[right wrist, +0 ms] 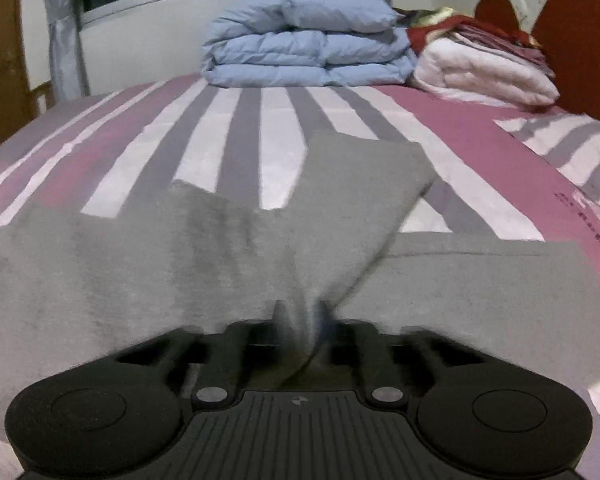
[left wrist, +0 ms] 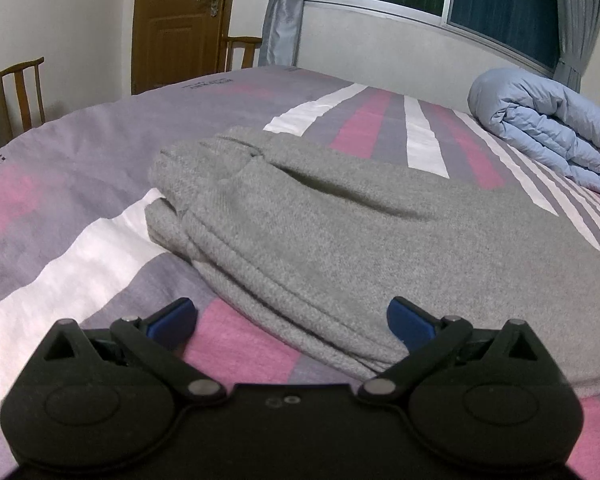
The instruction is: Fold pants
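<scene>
**Pants: soft grey knit, pinched by one gripper, second gripper idle**

The pants (right wrist: 204, 256), grey sweatpants in a thick fleece-like knit, lie on the striped bedsheet (right wrist: 268, 148) directly ahead of both grippers. The fabric appears soft, limp and fairly light. It should drape and bunch rather than hold a crease, and is not slippery or fragile. The waistband (left wrist: 204, 200), thick and ribbed, lies ahead and to the left of the left gripper (left wrist: 292, 320).

The right gripper (right wrist: 302, 320) is clamped on a gathered fold of the cloth, which rises in a tented ridge from its jaws. The left gripper stands wide apart and empty, its blue fingertips (left wrist: 410, 322) over the near hem.

Best holds, in my judgement: the waistband corners and cuff ends, where layers are doubled.

Ahead of the cloth the sheet is bare. A folded blue duvet (right wrist: 304, 52) and a white quilt (right wrist: 484, 72) sit well beyond.
</scene>
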Available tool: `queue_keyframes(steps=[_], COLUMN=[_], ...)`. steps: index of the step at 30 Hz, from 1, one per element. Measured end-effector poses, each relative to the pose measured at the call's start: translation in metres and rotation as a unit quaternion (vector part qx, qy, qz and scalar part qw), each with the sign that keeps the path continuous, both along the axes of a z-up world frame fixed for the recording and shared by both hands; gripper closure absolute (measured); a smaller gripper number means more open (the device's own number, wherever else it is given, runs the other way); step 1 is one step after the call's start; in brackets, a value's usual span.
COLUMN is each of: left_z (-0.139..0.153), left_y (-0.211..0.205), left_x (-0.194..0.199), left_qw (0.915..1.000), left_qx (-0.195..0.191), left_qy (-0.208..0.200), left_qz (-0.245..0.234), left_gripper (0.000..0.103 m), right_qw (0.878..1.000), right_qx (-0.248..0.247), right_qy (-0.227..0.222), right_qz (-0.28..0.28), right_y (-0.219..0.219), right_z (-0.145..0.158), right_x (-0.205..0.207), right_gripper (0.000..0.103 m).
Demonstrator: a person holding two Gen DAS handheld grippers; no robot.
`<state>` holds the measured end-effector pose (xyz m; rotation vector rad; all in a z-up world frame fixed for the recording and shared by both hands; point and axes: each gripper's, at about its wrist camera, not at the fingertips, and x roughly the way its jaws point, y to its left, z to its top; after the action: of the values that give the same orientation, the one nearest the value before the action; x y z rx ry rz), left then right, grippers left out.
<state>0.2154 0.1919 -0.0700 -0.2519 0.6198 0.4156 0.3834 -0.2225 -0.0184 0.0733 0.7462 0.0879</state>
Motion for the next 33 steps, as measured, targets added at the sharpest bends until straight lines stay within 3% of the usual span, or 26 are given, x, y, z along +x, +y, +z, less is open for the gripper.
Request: queue_keyframes(steps=[5,8,10,13,15,16,21,25,27,30,33], left_z=[0.0,0.0,-0.001,-0.001,-0.001,-0.001,-0.001,-0.001,-0.001,-0.001,-0.002], left_y=[-0.001,-0.002,-0.002,-0.001,-0.002,-0.002,-0.002,-0.002,-0.003,-0.002,-0.002], left_x=[0.0,0.0,0.0,0.0,0.001,0.001,0.001,0.002,0.002,0.001,0.001], left_qw=[1.0,1.0,1.0,1.0,1.0,1.0,1.0,1.0,1.0,1.0,1.0], left_qx=[0.0,0.002,0.002,0.001,0.003,0.004,0.001,0.0,0.0,-0.001,-0.005], left_qy=[-0.002,-0.002,-0.002,-0.004,-0.003,-0.003,-0.004,-0.003,-0.003,-0.004,-0.005], left_qz=[0.001,0.001,0.001,0.002,0.003,0.003,0.003,0.004,0.004,0.004,0.004], left_gripper=[0.006,0.006,0.006,0.006,0.006,0.006,0.006,0.006,0.006,0.006,0.006], right_qw=[0.997,0.991,0.988,0.994,0.996,0.997,0.997,0.988,0.988,0.996,0.995], right_qx=[0.054,0.11,0.135,0.087,0.056,0.041,-0.054,-0.139,-0.137,-0.069,0.023], right_qy=[-0.04,0.006,0.01,-0.034,-0.048,-0.049,-0.053,-0.038,-0.039,-0.062,-0.083], right_qz=[-0.034,-0.076,-0.075,-0.054,-0.041,-0.034,0.026,0.061,0.063,0.014,-0.051], right_y=[-0.032,-0.057,-0.064,-0.051,-0.042,-0.038,-0.011,0.001,-0.008,-0.048,-0.093], right_z=[0.016,-0.011,-0.016,0.007,0.017,0.019,0.01,-0.009,-0.008,0.008,0.027], right_x=[-0.055,-0.067,-0.067,-0.07,-0.062,-0.057,-0.016,0.017,0.024,0.012,-0.031], right_gripper=[0.093,0.093,0.092,0.087,0.058,0.054,0.053,0.053,0.098,0.098,0.098])
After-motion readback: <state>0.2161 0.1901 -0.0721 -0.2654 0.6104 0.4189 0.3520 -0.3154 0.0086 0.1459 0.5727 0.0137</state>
